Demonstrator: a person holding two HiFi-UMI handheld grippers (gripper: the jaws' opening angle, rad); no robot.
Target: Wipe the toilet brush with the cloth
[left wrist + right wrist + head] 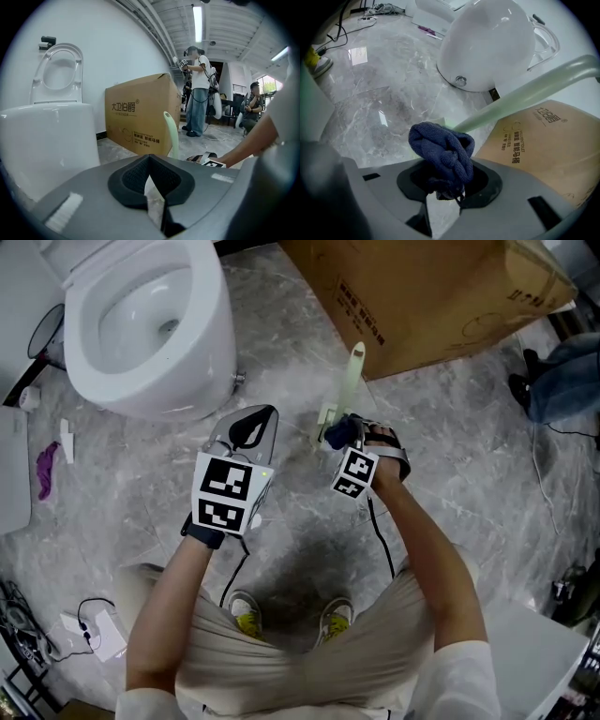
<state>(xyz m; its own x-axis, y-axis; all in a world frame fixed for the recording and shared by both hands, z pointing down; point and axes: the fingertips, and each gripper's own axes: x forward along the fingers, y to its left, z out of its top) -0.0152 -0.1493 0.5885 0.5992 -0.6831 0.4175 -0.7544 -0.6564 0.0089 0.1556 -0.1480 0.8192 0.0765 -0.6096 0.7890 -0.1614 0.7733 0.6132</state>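
The toilet brush (pixel 354 371) has a pale green handle and stands upright in its holder on the marble floor, in front of the cardboard box. My right gripper (pixel 343 435) is shut on a bunched dark blue cloth (pixel 443 152). The cloth sits against the lower end of the handle (pixel 525 96). My left gripper (pixel 251 427) hangs just left of the brush, its jaws together with nothing between them. In the left gripper view the handle (pixel 170 133) rises beyond the jaw tips. The cloth hides the brush head.
A white toilet (pixel 141 324) stands at the upper left, lid up. A large cardboard box (pixel 422 296) lies behind the brush. A purple scrap (pixel 45 470) and cables lie at the left. People stand far off (pixel 199 89). My shoes are below.
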